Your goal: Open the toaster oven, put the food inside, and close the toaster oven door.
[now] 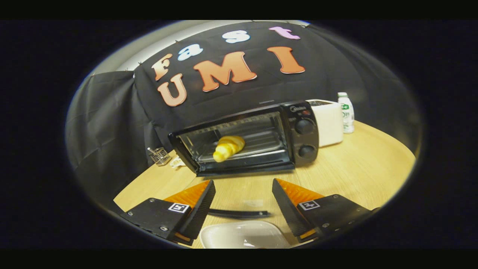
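Observation:
A black toaster oven [261,108] stands on the round wooden table [358,168] with its cavity open toward me. A golden croissant [228,147] lies on the rack inside, left of centre. The glass door seems folded down flat toward me, and its dark handle bar [239,213] lies low between my fingers. My gripper [243,182] is open with nothing between its fingers, and its tips sit a short way in front of the oven's lower edge. A white plate [244,235] rests on the table just under and between the fingers.
Two black knobs [305,127] sit on the oven's right panel. A white appliance [330,125] and a small white bottle [346,112] stand to the oven's right. A small metal wire piece [160,156] lies left of the oven, near the cloth wall.

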A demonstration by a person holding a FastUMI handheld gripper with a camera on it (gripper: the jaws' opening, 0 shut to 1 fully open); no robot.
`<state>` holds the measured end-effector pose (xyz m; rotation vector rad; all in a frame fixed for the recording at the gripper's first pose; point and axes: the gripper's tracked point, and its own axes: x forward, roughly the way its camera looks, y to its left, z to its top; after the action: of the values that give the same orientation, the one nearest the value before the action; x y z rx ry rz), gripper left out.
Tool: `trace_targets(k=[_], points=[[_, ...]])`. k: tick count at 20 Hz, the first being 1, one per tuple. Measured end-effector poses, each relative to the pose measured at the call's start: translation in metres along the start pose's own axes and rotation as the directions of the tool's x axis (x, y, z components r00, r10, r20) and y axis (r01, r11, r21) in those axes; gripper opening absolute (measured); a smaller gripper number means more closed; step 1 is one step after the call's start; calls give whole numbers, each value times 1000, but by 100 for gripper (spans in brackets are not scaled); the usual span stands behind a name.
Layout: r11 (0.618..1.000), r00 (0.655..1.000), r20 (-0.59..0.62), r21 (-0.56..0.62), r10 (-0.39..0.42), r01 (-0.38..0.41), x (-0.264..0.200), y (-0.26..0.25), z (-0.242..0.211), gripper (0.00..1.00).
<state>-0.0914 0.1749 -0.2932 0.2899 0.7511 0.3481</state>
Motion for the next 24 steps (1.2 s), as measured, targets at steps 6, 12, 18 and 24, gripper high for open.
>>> trace_targets(k=[6,12,18,24], points=[[998,990,-127,44,56,-51,-32,6,-58,91],[999,978,-206,32,23,-17,-8,-3,-78,92],[1000,986,-166,26,14,-10,2,6,-60,92],[998,997,-37,15,64,-64,-4,18,-18,91]])
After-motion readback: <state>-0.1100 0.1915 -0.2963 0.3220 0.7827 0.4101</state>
